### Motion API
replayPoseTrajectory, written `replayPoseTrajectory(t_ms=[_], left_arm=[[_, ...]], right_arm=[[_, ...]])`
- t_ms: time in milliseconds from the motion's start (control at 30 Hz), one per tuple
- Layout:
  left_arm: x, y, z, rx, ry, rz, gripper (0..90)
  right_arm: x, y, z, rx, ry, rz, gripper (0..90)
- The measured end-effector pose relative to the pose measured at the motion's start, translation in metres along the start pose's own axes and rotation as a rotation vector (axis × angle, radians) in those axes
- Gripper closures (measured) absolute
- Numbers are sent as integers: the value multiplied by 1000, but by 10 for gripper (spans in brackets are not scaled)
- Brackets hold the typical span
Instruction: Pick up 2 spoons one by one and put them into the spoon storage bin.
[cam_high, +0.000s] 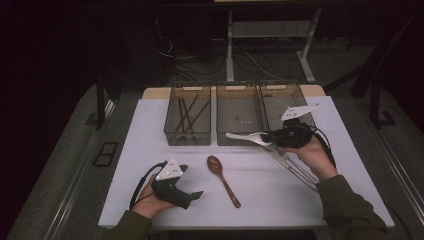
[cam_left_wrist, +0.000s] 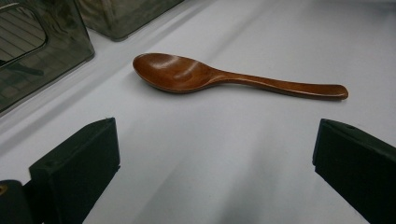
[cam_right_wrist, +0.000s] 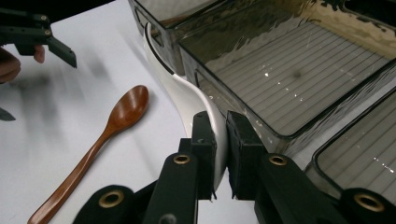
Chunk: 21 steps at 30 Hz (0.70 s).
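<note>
On the near left of the white table (cam_high: 150, 145), the left gripper (cam_high: 195, 195) rests low in the person's left hand (cam_high: 150, 200), its jaws spread wide with nothing between them; in the left gripper view they frame bare tabletop with the wooden spoon (cam_left_wrist: 224, 77) lying just beyond them. That wooden spoon (cam_high: 223, 180) lies flat near the table's middle, bowl toward the far side and handle toward the near edge, touching neither gripper. Along the far side stand three clear bins in a row: the left bin (cam_high: 187, 135) holds several dark sticks (cam_high: 189, 112), the middle bin (cam_high: 239, 125) sits next to it, and the right bin (cam_high: 280, 100) is partly covered by the right hand. The right gripper (cam_high: 267, 137) is pressed together on the handle of a white spoon (cam_high: 245, 136), holding it off the table at the near wall of the middle bin; in the right gripper view the white spoon (cam_right_wrist: 187, 93) curves away from the pinching pads along that bin's wall. Thin metal rods (cam_high: 295, 167) lie on the table below the right hand (cam_high: 312, 155).
</note>
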<state>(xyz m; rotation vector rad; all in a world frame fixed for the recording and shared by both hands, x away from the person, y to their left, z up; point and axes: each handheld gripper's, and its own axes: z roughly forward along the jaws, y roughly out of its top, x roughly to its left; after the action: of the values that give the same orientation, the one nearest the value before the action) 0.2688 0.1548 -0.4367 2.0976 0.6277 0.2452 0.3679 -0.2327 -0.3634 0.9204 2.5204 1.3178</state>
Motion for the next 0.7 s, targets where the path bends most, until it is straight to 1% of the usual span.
replayPoseTrajectory(t_ms=[200,300,367,467,700], left_arm=[[0,0,0,0,0,3,0],[0,0,0,-1,1,3,0],[0,0,0,-1,1,1,0],[0,0,0,0,1,2,0],[0,0,0,-3,0,-3,0]], right_arm=[[-6,7,0,-19,-22,-4,814],[-10,12,1,-21,-46,-7,815],[-14,15,3,-30,-54,-7,815],[-19,20,7,-23,-74,-11,814],[-30,30,20,8,-90,-10,815]])
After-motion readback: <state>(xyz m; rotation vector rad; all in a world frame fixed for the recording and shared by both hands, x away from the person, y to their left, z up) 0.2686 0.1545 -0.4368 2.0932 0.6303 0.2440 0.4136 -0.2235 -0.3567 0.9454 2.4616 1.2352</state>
